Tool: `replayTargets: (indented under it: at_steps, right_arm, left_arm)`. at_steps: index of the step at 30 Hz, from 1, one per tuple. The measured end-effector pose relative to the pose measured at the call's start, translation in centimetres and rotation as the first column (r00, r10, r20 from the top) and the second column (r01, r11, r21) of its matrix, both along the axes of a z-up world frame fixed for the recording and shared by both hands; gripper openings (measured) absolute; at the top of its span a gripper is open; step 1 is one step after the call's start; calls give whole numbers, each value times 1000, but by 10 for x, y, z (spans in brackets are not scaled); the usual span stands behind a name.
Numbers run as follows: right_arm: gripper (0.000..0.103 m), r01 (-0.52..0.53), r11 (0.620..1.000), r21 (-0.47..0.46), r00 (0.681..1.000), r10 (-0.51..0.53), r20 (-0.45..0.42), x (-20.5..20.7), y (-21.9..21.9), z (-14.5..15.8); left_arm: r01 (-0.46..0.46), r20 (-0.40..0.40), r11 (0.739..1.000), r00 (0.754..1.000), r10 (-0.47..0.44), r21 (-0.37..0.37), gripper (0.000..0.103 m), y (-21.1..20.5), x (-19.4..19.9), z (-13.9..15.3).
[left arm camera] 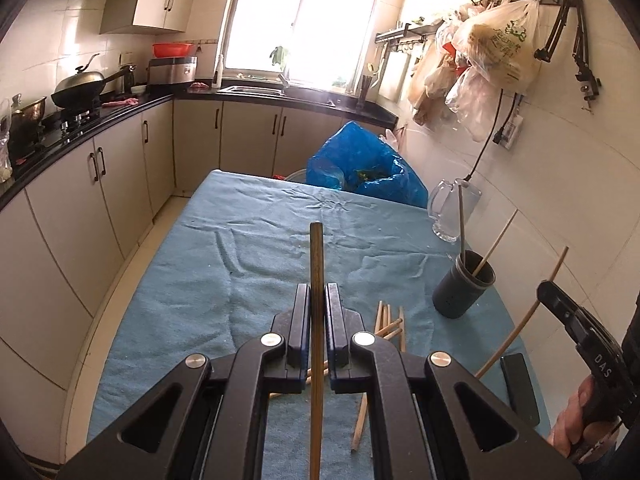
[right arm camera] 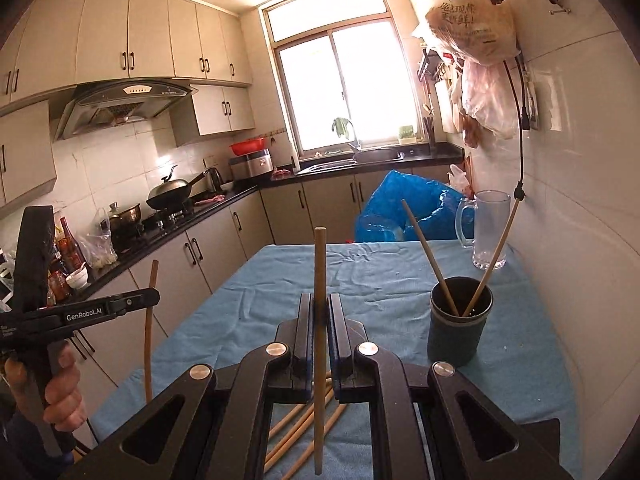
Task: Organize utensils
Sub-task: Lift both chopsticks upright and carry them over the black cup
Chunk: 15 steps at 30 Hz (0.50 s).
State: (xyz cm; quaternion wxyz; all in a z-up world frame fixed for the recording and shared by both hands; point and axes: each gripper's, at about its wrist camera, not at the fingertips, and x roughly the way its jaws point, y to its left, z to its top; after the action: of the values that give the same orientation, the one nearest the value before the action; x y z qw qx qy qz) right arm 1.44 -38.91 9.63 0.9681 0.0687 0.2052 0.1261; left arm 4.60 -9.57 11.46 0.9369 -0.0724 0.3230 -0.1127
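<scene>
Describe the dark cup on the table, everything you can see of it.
The cup is a dark grey-green cylinder, matte like plastic, with a slightly wider rim band. It stands upright on the blue cloth near the wall, in front of a clear mug. Two chopsticks stand in it, leaning apart against the rim. No gripper touches it.

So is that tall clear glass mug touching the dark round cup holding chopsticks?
Apart. The left wrist view shows blue cloth between the glass mug and the dark cup.
</scene>
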Motion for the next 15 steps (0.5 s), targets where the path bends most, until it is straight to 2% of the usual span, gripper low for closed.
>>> replayTargets:
  at_steps: [15]
  right_arm:
    - [7,52,997,62,998,-54,30,-13,-31,10]
  left_arm:
    - [64,31,998,997,-65,22,6,-32,-4,17]
